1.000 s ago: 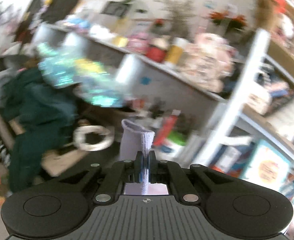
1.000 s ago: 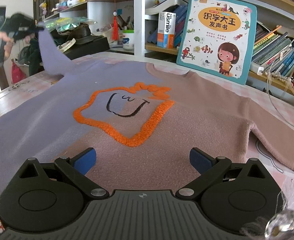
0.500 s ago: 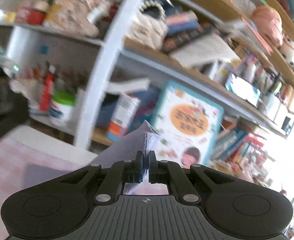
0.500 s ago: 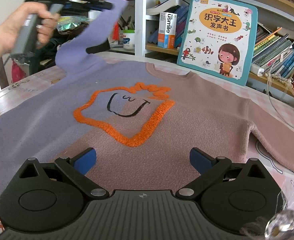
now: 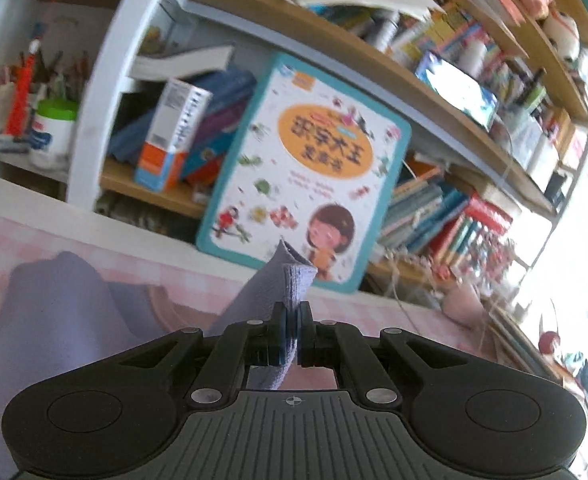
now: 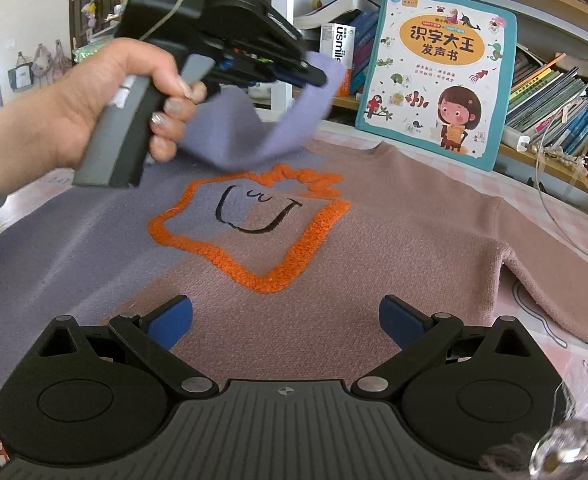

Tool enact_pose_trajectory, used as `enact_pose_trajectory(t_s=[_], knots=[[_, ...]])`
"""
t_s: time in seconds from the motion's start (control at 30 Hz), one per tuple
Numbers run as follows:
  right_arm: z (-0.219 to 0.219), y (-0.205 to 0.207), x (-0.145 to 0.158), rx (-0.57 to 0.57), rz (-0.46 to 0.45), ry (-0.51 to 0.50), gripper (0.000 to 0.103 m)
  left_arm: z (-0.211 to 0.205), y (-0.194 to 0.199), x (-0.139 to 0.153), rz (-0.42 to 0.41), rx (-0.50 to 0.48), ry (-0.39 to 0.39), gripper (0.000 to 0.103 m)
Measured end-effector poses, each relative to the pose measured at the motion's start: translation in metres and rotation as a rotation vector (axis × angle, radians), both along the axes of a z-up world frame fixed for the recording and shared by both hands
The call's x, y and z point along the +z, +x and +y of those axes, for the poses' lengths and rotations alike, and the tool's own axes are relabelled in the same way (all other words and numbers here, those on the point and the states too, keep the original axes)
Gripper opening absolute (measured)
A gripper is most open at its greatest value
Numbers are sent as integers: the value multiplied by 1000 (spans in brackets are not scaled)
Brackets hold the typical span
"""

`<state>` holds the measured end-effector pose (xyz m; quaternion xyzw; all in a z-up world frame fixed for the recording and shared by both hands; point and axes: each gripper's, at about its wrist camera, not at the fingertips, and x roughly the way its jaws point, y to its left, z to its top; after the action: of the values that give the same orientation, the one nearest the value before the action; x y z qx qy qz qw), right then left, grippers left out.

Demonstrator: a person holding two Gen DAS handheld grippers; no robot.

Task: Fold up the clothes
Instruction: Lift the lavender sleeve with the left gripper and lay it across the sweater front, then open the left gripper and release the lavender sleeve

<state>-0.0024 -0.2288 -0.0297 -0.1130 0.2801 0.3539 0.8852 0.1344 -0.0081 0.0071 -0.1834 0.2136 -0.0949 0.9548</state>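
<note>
Left claw [image 6: 314, 76], upper left of frame, pinched the purple sleeve [image 6: 254, 136] above the sweater [image 6: 394, 232]; right claw [image 6: 286, 320] stood wide open, empty.

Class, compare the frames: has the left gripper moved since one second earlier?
Yes. In the right wrist view the left gripper, clamping the purple sleeve, has travelled rightward toward the picture book.
</note>
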Motion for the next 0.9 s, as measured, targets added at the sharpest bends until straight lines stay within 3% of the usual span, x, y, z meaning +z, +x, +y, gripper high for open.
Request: enact_pose_trajectory(t_s=[0.1,0.2,0.23,0.27,0.3,0.5,0.63,0.77,0.9], knots=[[0,0,0,0,0,0,100,-12,3,-5,22,-26,26,7],[1,0,0,0,2,1,100,-21,9,-12,75,-85,9,20],[1,1,0,0,4,1,100,-21,9,-12,92,-92,9,37],[1,1,0,0,5,2,100,-22,9,-13,109,-99,10,62],[1,1,0,0,7,3,100,-23,9,-13,123,-104,11,71],[4,0,0,-3,6,0,100,12,-33,5,80,-104,11,73],[4,0,0,-4,6,-5,100,48,-80,8,84,-32,122,73],[5,0,0,-10,4,-13,100,76,-133,-2,115,67,313,73],[4,-1,0,-36,-1,-11,100,91,-167,-9,131,100,404,73]])
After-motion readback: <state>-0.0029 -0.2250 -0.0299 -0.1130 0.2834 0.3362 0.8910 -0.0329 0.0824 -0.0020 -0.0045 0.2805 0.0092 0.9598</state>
